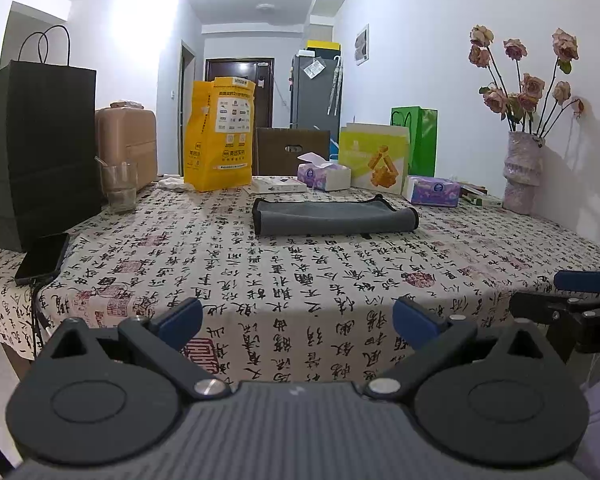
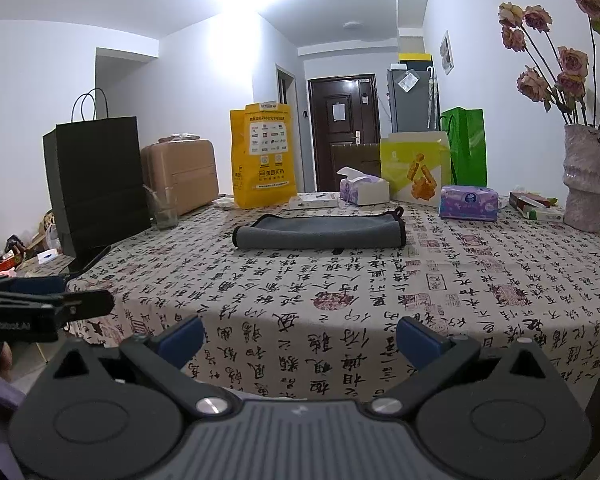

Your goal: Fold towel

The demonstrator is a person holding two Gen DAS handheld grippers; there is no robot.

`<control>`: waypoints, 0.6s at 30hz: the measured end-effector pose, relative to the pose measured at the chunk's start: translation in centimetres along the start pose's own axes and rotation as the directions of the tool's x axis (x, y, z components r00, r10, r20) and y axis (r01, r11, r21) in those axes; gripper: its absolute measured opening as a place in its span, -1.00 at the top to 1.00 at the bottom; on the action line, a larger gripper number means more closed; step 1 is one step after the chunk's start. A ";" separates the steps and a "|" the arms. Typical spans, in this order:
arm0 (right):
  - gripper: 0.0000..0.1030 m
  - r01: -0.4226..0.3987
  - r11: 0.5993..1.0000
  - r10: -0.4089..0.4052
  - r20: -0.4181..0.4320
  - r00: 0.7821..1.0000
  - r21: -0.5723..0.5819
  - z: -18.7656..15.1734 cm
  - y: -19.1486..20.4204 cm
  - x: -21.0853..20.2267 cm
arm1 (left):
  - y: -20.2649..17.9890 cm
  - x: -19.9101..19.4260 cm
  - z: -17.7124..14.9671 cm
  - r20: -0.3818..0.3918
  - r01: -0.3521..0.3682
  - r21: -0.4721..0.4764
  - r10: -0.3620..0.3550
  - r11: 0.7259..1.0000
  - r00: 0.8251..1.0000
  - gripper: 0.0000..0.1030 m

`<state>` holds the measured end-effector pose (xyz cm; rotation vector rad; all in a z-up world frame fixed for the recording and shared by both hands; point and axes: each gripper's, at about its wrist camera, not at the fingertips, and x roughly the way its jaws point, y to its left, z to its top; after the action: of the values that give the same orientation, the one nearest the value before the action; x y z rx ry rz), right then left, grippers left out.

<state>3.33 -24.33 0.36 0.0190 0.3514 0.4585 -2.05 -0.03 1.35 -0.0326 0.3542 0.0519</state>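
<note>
A grey towel with black edging lies folded into a flat rectangle at the middle of the table; it also shows in the right wrist view. My left gripper is open and empty, held off the table's near edge, well short of the towel. My right gripper is open and empty too, also off the near edge. The right gripper shows at the right edge of the left wrist view; the left gripper shows at the left edge of the right wrist view.
The table has a calligraphy-print cloth. A black paper bag, a phone and a glass stand at the left. A yellow bag, tissue packs, boxes and a vase of flowers line the back.
</note>
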 end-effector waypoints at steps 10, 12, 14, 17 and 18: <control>-1.00 0.000 1.000 0.000 0.000 1.000 0.002 -0.1 0.0 0.0 | 0.0 0.1 0.0 0.001 0.000 0.000 0.000 1.000 1.000 -1.00; -1.00 0.002 1.000 -0.002 0.001 1.000 0.001 -0.1 0.0 -0.1 | 0.0 0.0 0.0 0.002 -0.001 0.001 0.001 1.000 1.000 -1.00; -1.00 0.005 1.000 -0.005 -0.001 1.000 0.004 -0.1 0.0 0.0 | 0.0 0.1 0.1 0.004 -0.002 0.000 0.002 1.000 1.000 -1.00; -1.00 0.003 1.000 -0.003 -0.003 1.000 0.008 -0.1 -0.2 0.1 | 0.1 0.1 0.1 0.006 -0.003 0.001 0.003 1.000 1.000 -1.00; -1.00 0.003 1.000 -0.003 -0.003 1.000 0.008 -0.1 -0.2 0.1 | 0.1 0.0 0.1 0.007 -0.003 0.001 0.003 1.000 1.000 -1.00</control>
<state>3.46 -24.43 0.25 0.0252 0.3564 0.4540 -1.97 0.06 1.46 -0.0304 0.3470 0.0552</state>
